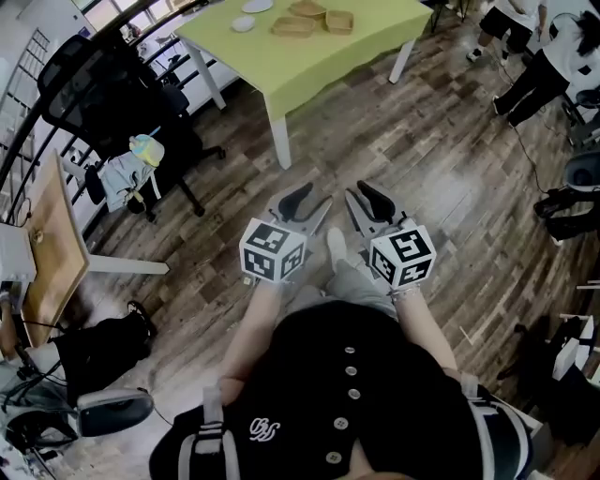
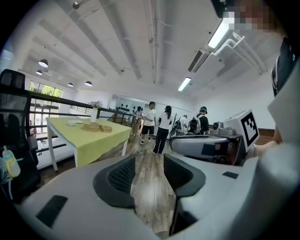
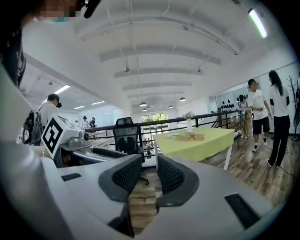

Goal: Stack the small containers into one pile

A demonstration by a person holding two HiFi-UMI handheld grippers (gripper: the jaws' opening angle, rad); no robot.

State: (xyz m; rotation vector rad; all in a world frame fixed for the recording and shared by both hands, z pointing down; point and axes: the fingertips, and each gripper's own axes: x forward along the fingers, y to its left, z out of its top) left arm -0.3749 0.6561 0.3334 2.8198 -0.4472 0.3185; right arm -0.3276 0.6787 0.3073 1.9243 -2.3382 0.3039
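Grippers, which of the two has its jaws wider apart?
The left gripper: its jaws stand clearly farther apart, while the right gripper shows only a narrow gap. Nothing sits between either pair.

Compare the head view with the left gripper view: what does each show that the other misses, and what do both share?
Only the head view: the person's black top and a wooden board at the left edge. Only the left gripper view: the ceiling lights, and a close look between the left gripper's open, empty jaws. Both: the green table, the small containers on it, and the right gripper.
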